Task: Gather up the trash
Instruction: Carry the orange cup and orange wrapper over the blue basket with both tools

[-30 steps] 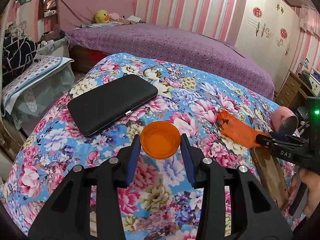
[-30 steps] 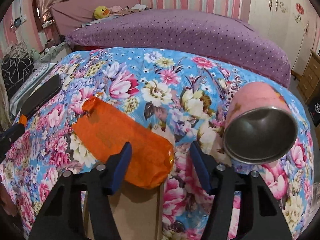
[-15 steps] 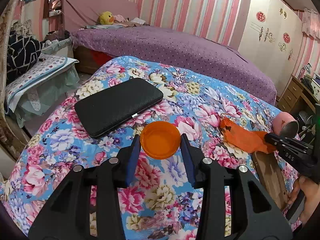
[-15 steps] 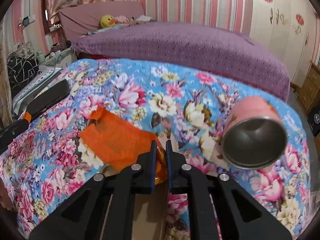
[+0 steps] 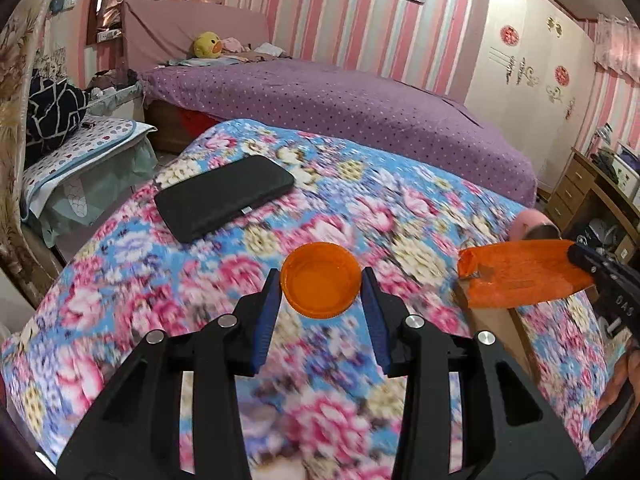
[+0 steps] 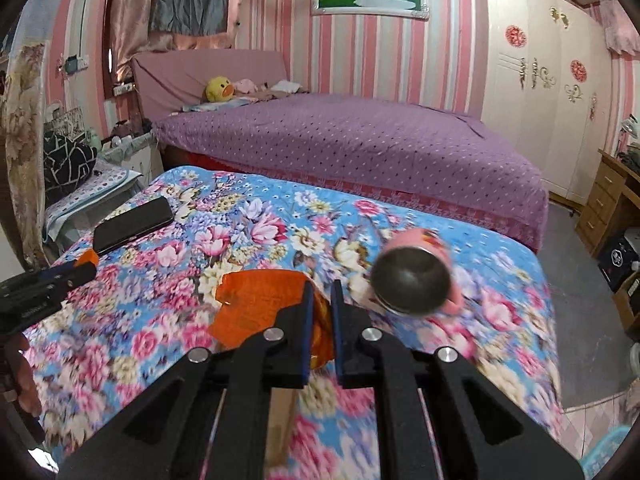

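The left gripper clamped the orange lid between its fingertips — the right gripper pinched the orange wrapper, which trailed left of its fingers.

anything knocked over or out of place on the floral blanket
Yes: the pink cup lies tipped on its side on the floral blanket, its open mouth facing the right wrist camera, beside the orange wrapper. A black phone-like case also sits among the trash.

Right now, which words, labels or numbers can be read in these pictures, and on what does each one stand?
"DAS": on the black body of the right hand-held gripper, in the left wrist view.
Print on the orange wrapper: too blurred to read.
Nothing else is legible.
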Tool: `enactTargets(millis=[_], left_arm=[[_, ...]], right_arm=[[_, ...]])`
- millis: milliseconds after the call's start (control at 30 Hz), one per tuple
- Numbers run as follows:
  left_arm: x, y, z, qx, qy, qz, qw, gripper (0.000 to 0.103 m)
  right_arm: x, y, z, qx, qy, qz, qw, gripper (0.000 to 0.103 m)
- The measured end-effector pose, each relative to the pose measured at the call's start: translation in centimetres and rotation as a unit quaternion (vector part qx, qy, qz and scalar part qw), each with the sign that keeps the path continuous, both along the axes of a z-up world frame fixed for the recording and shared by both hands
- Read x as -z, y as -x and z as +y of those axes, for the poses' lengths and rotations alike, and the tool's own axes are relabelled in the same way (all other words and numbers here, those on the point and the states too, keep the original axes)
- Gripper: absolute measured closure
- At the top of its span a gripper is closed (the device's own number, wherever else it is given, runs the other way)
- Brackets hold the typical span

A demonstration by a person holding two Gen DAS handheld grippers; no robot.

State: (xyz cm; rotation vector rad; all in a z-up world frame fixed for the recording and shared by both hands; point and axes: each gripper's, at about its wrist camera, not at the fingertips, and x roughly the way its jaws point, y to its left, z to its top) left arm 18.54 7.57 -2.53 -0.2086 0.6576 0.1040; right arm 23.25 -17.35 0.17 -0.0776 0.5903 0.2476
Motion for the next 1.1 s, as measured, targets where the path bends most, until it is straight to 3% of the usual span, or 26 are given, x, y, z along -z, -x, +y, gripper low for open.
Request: enactTargets(millis=[300, 667, 900, 1100], left_arm=[[0.1, 3.4, -6.3, 0.047, -0.024, 0.009, 0.9986, 0.064], [-0.7, 6.4, -15.3, 0.12, -0.054, -0.006, 0.9912, 0.064], [-2.0, 7.5, -22.4, 0.182, -0.057, -0.024, 0.9814, 0.064], [-2.9, 8.7, -30.2, 0.256, -0.05, -0.04, 0.9645, 0.064]], right_arm=[[0.1, 6.7, -5.0, 0.033, -0.002, 0.006, 0.999, 0.094], [1.3, 13.6, -13.5, 0.112, -0.013, 0.014, 0.993, 0.094], [-0.7, 17.5, -20.4, 0.171, -0.015, -0.009, 0.985, 0.094], [-2.3, 21.7, -27.9, 0.246, -0.002, -0.025, 0.969, 0.094]])
